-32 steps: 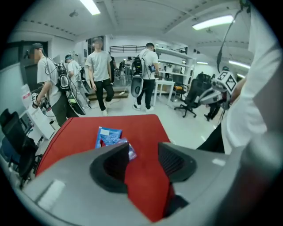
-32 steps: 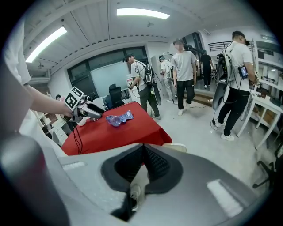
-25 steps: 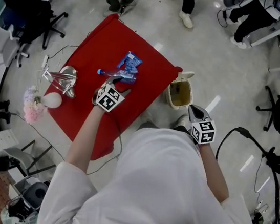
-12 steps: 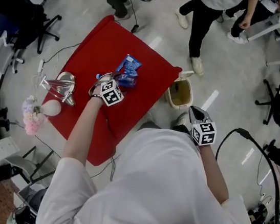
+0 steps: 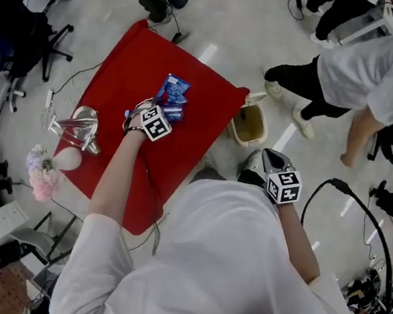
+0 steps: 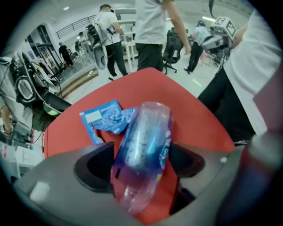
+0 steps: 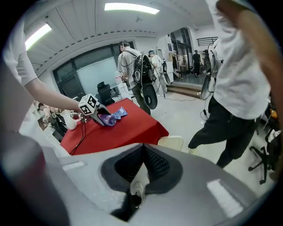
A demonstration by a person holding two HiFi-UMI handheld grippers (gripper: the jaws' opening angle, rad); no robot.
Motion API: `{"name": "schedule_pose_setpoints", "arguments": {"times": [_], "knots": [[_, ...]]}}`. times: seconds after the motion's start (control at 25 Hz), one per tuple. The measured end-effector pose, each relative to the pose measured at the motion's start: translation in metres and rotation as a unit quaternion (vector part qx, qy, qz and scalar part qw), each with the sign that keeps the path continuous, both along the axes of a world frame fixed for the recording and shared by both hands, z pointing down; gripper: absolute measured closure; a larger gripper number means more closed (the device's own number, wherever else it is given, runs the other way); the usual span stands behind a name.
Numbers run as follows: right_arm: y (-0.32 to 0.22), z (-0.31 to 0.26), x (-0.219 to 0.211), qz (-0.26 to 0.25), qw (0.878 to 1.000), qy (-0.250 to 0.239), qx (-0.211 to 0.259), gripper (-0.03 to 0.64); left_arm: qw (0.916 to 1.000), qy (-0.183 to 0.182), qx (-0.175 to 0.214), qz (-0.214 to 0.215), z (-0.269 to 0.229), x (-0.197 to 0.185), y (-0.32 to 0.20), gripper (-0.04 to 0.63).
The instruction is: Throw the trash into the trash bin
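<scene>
A clear plastic bottle (image 5: 172, 111) with a blue label lies on the red table (image 5: 146, 51), against a blue wrapper (image 5: 174, 86). My left gripper (image 5: 161, 110) points steeply down over it. In the left gripper view the bottle (image 6: 143, 141) lies lengthwise between the wide jaws of that gripper (image 6: 143, 161), and the wrapper (image 6: 105, 119) is just beyond. The pads do not visibly press on the bottle. My right gripper (image 5: 272, 157) hangs shut and empty beside the beige trash bin (image 5: 249, 126), off the table's right corner. The bin (image 7: 171, 142) shows past the shut jaws (image 7: 137, 187).
A metal stemmed cup (image 5: 79, 123), a white vase (image 5: 67, 160) and pale flowers (image 5: 42, 171) stand at the table's left edge. A person in a white shirt (image 5: 384, 63) bends over near the bin. Office chairs (image 5: 26, 27) and a black cable (image 5: 353, 204) are on the floor.
My left gripper has come down over the bottle, which now lies between its jaws. A person has walked in at the upper right. The right gripper has stayed put.
</scene>
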State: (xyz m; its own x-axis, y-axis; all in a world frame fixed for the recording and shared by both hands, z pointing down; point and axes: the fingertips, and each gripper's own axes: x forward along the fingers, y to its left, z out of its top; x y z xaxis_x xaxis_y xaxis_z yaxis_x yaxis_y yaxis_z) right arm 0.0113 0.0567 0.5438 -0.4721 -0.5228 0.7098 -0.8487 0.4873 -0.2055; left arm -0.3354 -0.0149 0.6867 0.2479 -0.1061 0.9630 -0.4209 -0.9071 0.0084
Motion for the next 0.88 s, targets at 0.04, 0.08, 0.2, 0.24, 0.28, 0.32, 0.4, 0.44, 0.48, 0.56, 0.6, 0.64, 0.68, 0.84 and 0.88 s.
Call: {"name": "schedule_pose_setpoints", "arguments": {"times": [0.04,0.08,0.2,0.24,0.28,0.32,0.4,0.44,0.48,0.56,0.6,0.64,0.68,0.84,0.88], "knots": [[0.001,0.0,0.001,0.001,1.0,0.0,-0.001,0.615,1.0,-0.007,0.003,-0.005,-0.001,-0.003,-0.003,0.219],[0.002,-0.001,0.003,0.004,1.0,0.0,0.0,0.615,0.9998,-0.014,0.011,-0.012,-0.009,-0.005,-0.008,0.216],[0.003,-0.002,0.012,0.015,1.0,-0.001,0.001,0.615,0.9992,-0.015,0.01,-0.037,-0.029,-0.006,-0.012,0.224],[0.003,-0.002,0.015,0.019,1.0,-0.001,0.001,0.615,0.9989,-0.006,-0.005,-0.045,-0.027,-0.003,-0.005,0.225],[0.004,-0.002,0.018,0.023,1.0,-0.003,0.001,0.615,0.9985,0.001,-0.018,-0.053,-0.025,-0.001,0.002,0.227],[0.004,-0.002,0.021,0.026,1.0,-0.004,0.002,0.615,0.9981,0.003,-0.02,-0.057,-0.027,0.0,0.005,0.229],[0.005,-0.002,0.027,0.03,1.0,-0.008,0.002,0.617,0.9979,0.001,-0.015,-0.063,-0.033,0.003,0.01,0.23],[0.005,-0.002,0.03,0.031,0.999,-0.009,0.003,0.615,0.9976,0.001,-0.015,-0.067,-0.035,0.005,0.013,0.23],[0.005,-0.001,0.031,0.03,0.999,-0.011,0.003,0.615,0.9973,0.002,-0.013,-0.072,-0.035,0.006,0.016,0.232],[0.005,-0.001,0.034,0.027,1.0,-0.013,0.003,0.615,0.9962,0.005,-0.002,-0.087,-0.04,0.009,0.017,0.233],[0.005,-0.001,0.035,0.025,1.0,-0.015,0.004,0.617,0.9952,0.009,0.004,-0.097,-0.043,0.009,0.017,0.233],[0.005,0.0,0.036,0.023,1.0,-0.016,0.004,0.615,0.9941,0.013,0.009,-0.108,-0.046,0.011,0.018,0.235],[0.006,0.0,0.038,0.021,1.0,-0.017,0.004,0.615,0.9928,0.02,0.011,-0.118,-0.047,0.013,0.021,0.235],[0.007,0.002,0.045,0.015,1.0,-0.022,0.004,0.617,0.9875,0.059,0.006,-0.146,-0.054,0.034,0.037,0.238],[0.008,0.002,0.047,0.013,1.0,-0.023,0.004,0.615,0.986,0.063,0.012,-0.154,-0.06,0.037,0.038,0.238]]}}
